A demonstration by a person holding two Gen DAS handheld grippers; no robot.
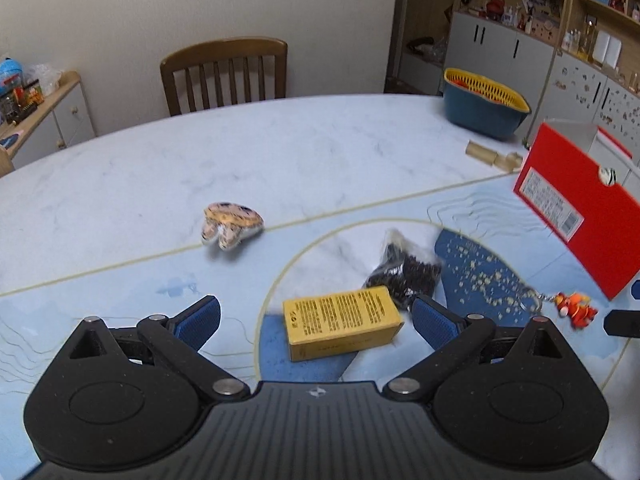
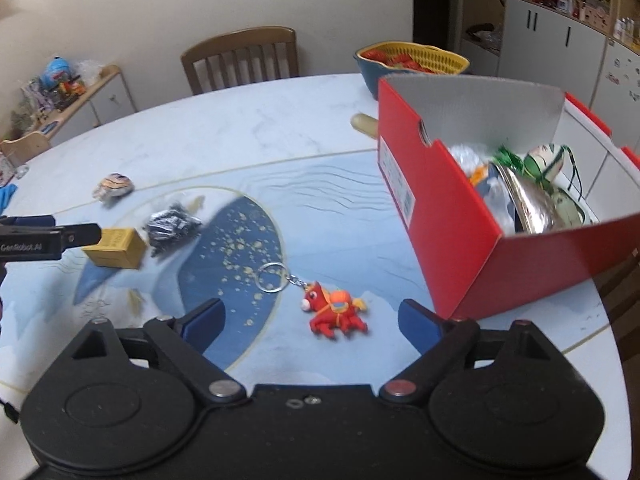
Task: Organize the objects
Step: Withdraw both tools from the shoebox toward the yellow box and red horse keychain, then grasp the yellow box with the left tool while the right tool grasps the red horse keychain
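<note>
Two grippers, both yours, jaws spread wide, gripping nothing. Red box (image 2: 472,216) sits right, printed label unreadable. Left gripper (image 1: 316,316), marked "GenRobot.AI", straddles yellow box (image 1: 340,322), text illegible. Right gripper (image 2: 310,320) frames horse keychain (image 2: 334,312) on mat.

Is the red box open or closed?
Open: the red box has no lid on, and items show inside it.

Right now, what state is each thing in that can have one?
Left gripper: open, empty, over the yellow box.
Right gripper: open, empty, over the horse keychain.
Red box: lidless, partly filled.
Yellow box: lying flat, closed.
Black bag: sealed, on the table.
</note>
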